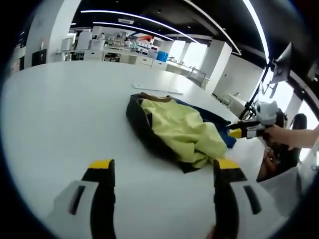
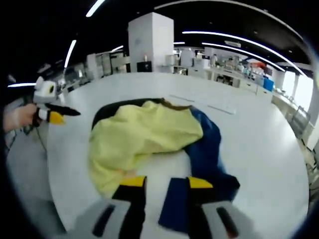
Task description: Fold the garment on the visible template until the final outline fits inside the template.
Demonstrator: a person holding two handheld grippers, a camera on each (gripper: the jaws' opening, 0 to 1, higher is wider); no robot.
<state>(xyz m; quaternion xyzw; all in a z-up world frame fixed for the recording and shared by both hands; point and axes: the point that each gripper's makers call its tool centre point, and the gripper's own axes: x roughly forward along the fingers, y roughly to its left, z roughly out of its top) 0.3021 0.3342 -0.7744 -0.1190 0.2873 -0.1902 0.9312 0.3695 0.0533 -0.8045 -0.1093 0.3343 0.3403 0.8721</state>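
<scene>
A crumpled garment (image 1: 182,130) lies on the white table (image 1: 65,114), its yellow lining up, with a black edge on one side and blue cloth on the other. My left gripper (image 1: 164,168) is open wide over bare table, short of the garment's near edge. The right gripper (image 1: 242,131), held by a hand (image 1: 291,136), sits at the garment's blue side. In the right gripper view the garment (image 2: 144,134) lies just ahead. My right gripper (image 2: 166,182) stands open with a flap of blue cloth (image 2: 174,204) lying between its jaws. The left gripper (image 2: 54,113) hovers at the table's left edge.
Thin pale marks (image 1: 155,90) lie on the table beyond the garment; the marks (image 2: 202,102) also run behind it. A monitor on a stand (image 1: 279,67) and a chair (image 1: 298,123) stand off the table's right side. Desks and a white pillar (image 2: 151,42) fill the background.
</scene>
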